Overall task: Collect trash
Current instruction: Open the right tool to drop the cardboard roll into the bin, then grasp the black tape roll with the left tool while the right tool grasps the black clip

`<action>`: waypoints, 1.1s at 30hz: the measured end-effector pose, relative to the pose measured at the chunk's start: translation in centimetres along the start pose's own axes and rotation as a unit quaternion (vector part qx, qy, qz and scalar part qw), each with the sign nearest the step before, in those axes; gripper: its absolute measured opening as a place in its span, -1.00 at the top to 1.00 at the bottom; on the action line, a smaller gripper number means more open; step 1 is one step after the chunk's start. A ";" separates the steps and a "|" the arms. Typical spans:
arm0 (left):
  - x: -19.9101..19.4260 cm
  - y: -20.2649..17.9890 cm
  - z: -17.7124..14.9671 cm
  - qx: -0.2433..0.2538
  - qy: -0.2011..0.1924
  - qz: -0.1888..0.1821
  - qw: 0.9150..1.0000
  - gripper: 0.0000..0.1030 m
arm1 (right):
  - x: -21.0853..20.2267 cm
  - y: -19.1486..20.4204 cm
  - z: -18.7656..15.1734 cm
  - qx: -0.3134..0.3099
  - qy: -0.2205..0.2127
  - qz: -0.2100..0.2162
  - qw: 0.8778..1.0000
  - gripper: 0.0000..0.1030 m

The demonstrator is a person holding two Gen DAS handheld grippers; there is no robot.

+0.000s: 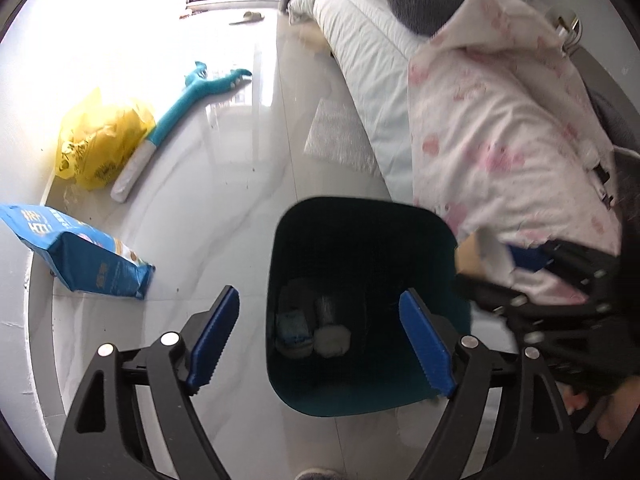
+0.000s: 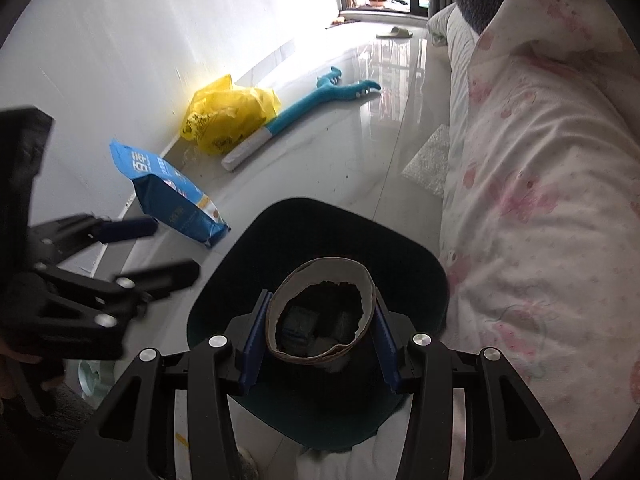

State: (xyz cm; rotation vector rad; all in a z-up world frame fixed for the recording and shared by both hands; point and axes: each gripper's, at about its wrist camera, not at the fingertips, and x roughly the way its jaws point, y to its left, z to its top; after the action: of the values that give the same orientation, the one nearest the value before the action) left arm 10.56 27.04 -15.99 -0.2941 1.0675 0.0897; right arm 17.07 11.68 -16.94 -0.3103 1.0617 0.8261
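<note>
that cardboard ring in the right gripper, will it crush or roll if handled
The cardboard ring looks thin-walled and hollow with a torn inner edge, so it is probably light and would likely flatten under a tighter squeeze by the right gripper. Being round, it might roll if set on edge.

We see the bin [image 1: 360, 248] mouth open from above; the bedding [image 1: 500, 152] crowds its right rim, bare floor [image 1: 224, 208] lies left.
</note>
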 end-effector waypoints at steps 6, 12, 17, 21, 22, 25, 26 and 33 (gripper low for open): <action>-2.0 0.7 0.3 0.007 -0.036 0.005 0.999 -0.67 | 3.0 0.1 -0.8 0.007 0.042 -0.004 0.999 0.06; -4.5 1.1 0.5 0.019 -0.087 0.010 0.996 -0.70 | 5.3 1.1 -1.5 0.001 0.076 -0.004 0.997 0.06; -6.2 1.0 0.9 0.031 -0.121 0.015 0.992 -0.70 | 6.8 1.6 -2.3 -0.002 0.106 -0.010 0.994 0.05; -7.5 0.6 1.3 0.034 -0.153 0.009 0.988 -0.70 | 7.0 1.8 -2.7 -0.015 0.117 -0.037 0.992 -0.16; -7.7 0.4 1.4 0.036 -0.160 0.009 0.986 -0.70 | 6.9 1.8 -2.7 -0.015 0.117 -0.037 0.992 -0.22; -8.9 -0.4 1.7 0.047 -0.186 0.012 0.981 -0.70 | 6.0 1.9 -2.5 -0.014 0.106 -0.032 0.994 -0.36; -9.4 -0.8 1.9 0.051 -0.196 0.011 0.979 -0.70 | 5.5 1.9 -2.4 -0.013 0.100 -0.029 0.995 -0.39; -11.8 -3.1 2.7 0.060 -0.244 -0.007 0.968 -0.71 | 1.7 2.0 -1.1 -0.012 0.043 -0.008 0.999 -0.51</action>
State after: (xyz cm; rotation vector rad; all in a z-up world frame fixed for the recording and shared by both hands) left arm 7.84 25.64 -3.84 -0.1570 0.5777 0.0797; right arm 15.31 13.13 -18.61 -0.3769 1.1287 0.8170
